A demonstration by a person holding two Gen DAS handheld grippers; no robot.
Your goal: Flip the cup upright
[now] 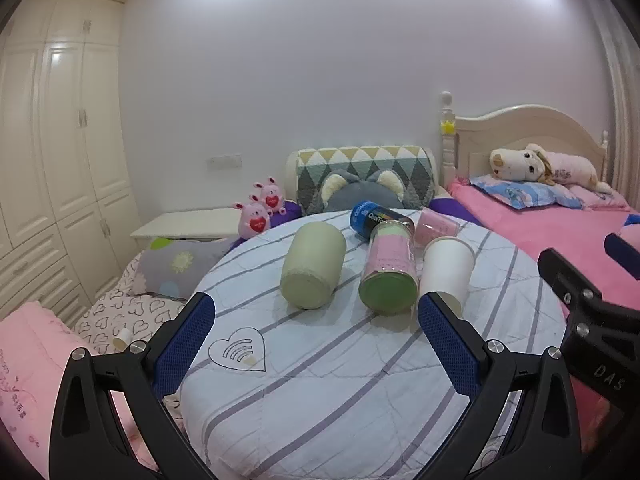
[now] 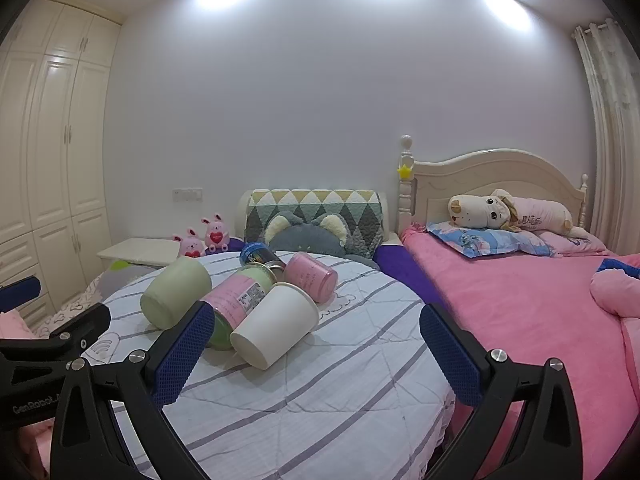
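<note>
Several cups lie on their sides on a round table with a striped cloth (image 1: 320, 380). A pale green cup (image 1: 313, 265) lies at the left, a clear pink-and-green bottle (image 1: 389, 267) in the middle, a white paper cup (image 1: 447, 270) at the right. Behind them lie a pink cup (image 1: 436, 229) and a blue can (image 1: 368, 216). My left gripper (image 1: 316, 344) is open and empty, short of the cups. My right gripper (image 2: 316, 350) is open and empty, just right of the white paper cup (image 2: 274, 326), and it also shows at the right edge of the left wrist view (image 1: 576, 280).
A pink bed (image 2: 520, 300) with a plush dog (image 2: 504, 210) lies right of the table (image 2: 320, 400). A grey cat cushion (image 1: 360, 192) and patterned headrest stand behind it. Pink plush toys (image 1: 260, 210) and a white nightstand (image 1: 180, 224) are at the back left, wardrobes beyond.
</note>
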